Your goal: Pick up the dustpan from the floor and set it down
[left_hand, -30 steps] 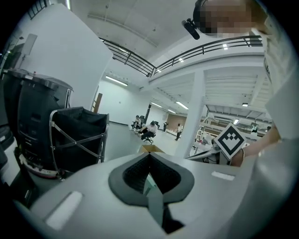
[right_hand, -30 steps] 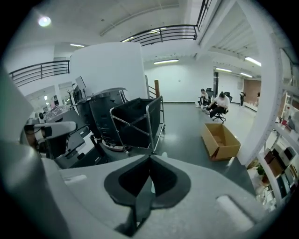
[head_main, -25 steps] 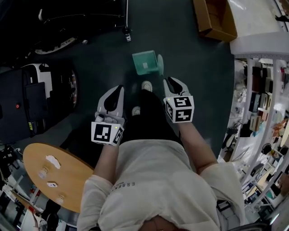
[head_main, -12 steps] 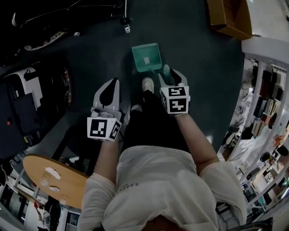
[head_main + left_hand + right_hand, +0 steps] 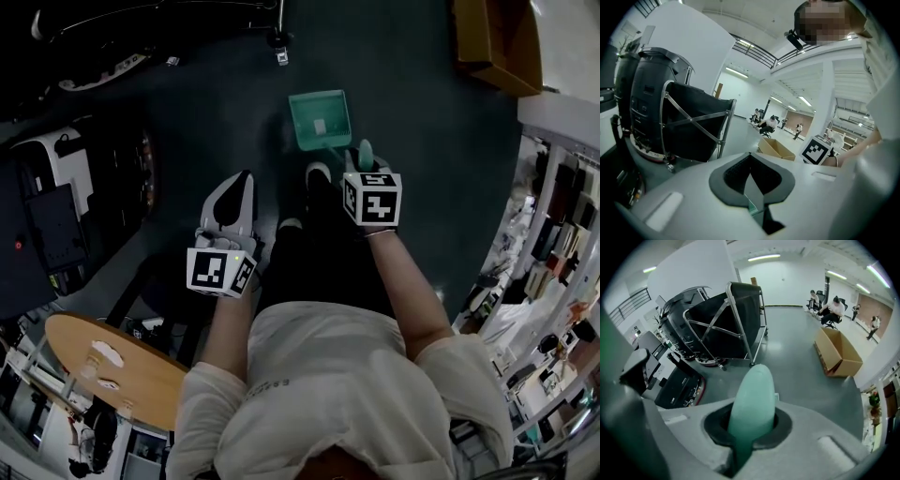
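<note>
Where the dustpan [image 5: 319, 120] lies: we see its green pan flat on the dark floor [image 5: 422, 197], just beyond our front shoe [image 5: 317, 173], with its handle [image 5: 365, 153] slanting back to end just beside that shoe.
Right gripper [image 5: 364, 163]: its jaws have just closed, and they now clamp the rounded end of the handle. In the right gripper view the handle stands up between the pads. This gripper is just beside the shoe, on the handle's side.
Left gripper [image 5: 234, 195]: its jaws are together with nothing between them. It is on the other side of the shoe, well apart from the dustpan, and touches nothing.
Done so far: we judge that the reach and the grasp are complete.
Not yet done: the lift, since the pan still looks seated on the floor beyond the shoe. We cannot tell whether its far lip has started to rise.
After that: carrying it and setting it down. The task names no spot for this, and we see none marked near the shoe.
</note>
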